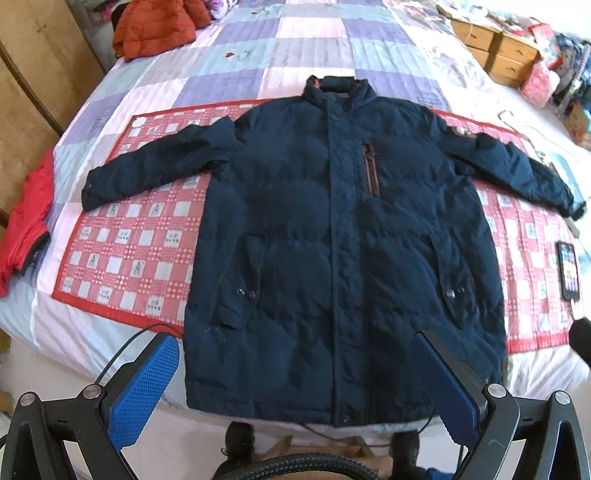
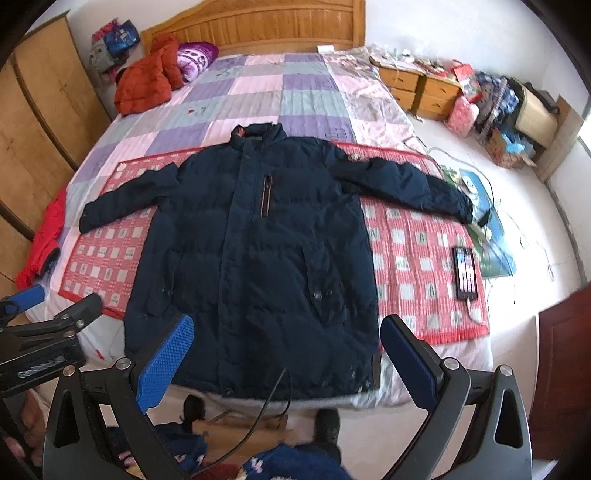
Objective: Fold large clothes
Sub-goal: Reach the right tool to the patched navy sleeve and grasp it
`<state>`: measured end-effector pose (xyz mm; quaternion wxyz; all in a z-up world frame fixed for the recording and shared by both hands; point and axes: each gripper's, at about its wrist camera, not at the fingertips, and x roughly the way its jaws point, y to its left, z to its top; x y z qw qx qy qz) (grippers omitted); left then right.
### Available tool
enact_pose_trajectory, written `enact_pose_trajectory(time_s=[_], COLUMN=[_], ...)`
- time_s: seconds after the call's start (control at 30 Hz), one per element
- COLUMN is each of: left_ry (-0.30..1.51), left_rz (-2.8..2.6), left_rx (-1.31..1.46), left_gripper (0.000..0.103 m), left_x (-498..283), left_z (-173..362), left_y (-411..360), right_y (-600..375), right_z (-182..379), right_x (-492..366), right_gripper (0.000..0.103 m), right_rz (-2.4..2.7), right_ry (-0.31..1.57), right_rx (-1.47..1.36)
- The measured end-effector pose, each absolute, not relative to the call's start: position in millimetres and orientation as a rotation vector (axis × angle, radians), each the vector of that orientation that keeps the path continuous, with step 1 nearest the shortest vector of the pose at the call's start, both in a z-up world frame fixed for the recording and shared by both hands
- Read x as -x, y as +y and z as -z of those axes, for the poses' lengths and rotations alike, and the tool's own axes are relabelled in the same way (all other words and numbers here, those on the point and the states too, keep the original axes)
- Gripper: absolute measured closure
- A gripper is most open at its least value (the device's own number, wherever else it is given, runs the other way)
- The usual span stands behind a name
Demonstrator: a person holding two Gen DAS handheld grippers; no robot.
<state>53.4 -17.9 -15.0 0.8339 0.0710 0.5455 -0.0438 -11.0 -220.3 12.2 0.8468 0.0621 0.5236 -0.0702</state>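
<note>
**Navy padded jacket spread flat on the bed, both hand-held grippers released**

Navy padded jacket point(image 1: 332, 236) lies front-up ahead of both hand-held grippers, zipped, collar at the far end, hem at the near edge of the bed point(image 1: 303, 40). It rests on a red checked mat point(image 1: 136, 243) over a patchwork quilt point(image 2: 266, 85).

Far left of the left hand-held gripper point(image 1: 299, 391), a red garment point(image 1: 27, 236) hangs at the bed's edge, and an orange jacket point(image 1: 155, 26) sits far ahead. The jacket's left sleeve point(image 1: 155, 162) stretches out over the mat. The left hand-held gripper hovers just short of the hem, fingers wide apart, grasping nothing.

The right hand-held gripper point(image 2: 288, 365) hovers likewise, spread and empty. Ahead and to its right, the other sleeve point(image 2: 413, 184) reaches past the mat's edge, and a lit phone point(image 2: 466, 273) lies on the mat.
</note>
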Motion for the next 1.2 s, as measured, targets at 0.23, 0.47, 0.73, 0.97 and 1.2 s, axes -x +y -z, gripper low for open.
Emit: enact_pose_trajectory(time_s=[0.23, 0.47, 0.73, 0.97, 1.2], left_ry=[1.091, 1.058, 1.036, 0.973, 1.004], left_rz=[0.104, 0.116, 0.110, 0.257, 0.020], left_rx=[-0.145, -0.178, -0.161, -0.115, -0.079], left_gripper=[0.000, 0.000, 0.000, 0.000, 0.000], left_x=[-125.9, -205.4, -291.3, -307.9, -288.6], left_z=[73.2, 205.3, 342.4, 365.8, 349.4], left_y=[17.1, 20.4, -18.6, 20.6, 105.0], right_y=[-222.3, -207.9, -200.4, -281.9, -386.8], right_z=[48.0, 186.1, 339.3, 380.0, 369.0], right_x=[-55.1, -154.9, -264.2, -273.7, -239.8], right_gripper=[0.000, 0.000, 0.000, 0.000, 0.000], right_rz=[0.152, 0.114, -0.029, -0.088, 0.196], right_ry=[1.070, 1.031, 1.036, 1.018, 1.066], right_rx=[-0.064, 0.037, 0.110, 0.091, 0.058])
